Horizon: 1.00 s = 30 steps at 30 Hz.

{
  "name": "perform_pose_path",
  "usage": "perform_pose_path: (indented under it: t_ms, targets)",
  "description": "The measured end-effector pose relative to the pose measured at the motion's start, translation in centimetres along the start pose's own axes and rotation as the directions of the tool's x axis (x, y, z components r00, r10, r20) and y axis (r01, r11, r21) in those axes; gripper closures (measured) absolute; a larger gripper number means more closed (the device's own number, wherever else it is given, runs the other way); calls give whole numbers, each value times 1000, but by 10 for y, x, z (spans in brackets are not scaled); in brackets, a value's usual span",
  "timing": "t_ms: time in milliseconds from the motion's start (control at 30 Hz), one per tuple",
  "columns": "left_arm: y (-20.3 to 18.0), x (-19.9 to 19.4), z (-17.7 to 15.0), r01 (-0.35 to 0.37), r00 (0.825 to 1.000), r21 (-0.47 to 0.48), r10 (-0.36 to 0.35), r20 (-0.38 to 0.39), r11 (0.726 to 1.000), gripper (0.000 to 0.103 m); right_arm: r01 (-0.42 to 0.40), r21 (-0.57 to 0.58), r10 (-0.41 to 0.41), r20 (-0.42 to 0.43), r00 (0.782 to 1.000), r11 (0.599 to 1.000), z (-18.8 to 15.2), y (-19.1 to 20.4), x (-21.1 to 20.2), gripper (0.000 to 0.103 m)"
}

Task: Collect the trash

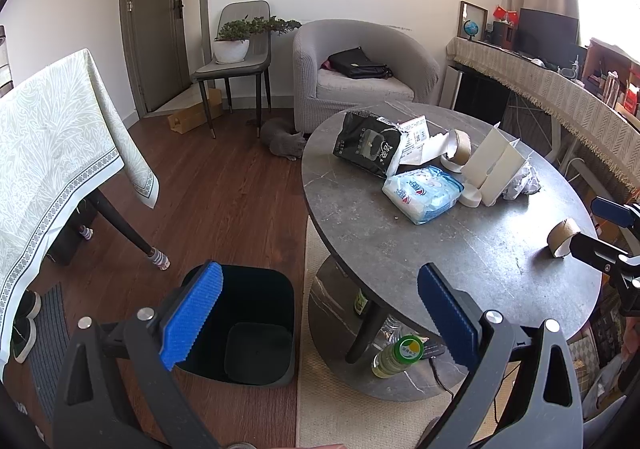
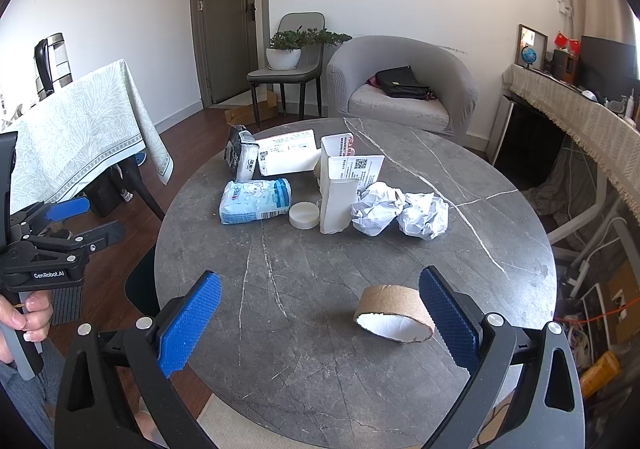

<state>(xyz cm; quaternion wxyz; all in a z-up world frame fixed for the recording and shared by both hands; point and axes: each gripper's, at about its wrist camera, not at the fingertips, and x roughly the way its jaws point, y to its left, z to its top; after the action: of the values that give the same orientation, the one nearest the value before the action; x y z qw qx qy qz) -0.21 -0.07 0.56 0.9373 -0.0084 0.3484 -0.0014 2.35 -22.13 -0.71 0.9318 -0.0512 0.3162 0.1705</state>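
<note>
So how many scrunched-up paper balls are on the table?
2. One paper ball sits right beside the white carton; the other paper ball touches it, on the side away from the carton. More could hide behind the carton.

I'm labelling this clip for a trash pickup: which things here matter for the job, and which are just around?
For the job:
cardboard roll
crumpled paper balls
white cap
torn white boxes
black bin
right gripper, open
left gripper, open

Just around:
armchair
potted plant
handbag

Matt stone-look table (image 2: 320,269), rough cardboard roll (image 2: 394,313)
</note>
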Motion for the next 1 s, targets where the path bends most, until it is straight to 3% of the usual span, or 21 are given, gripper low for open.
perform_pose_path:
  t_ms: [1000]
  targets:
    - [2, 3, 1, 4, 1000, -3, -4, 1, 1000, 3, 0, 3, 0, -3, 1000, 1000, -1, -2, 0, 3]
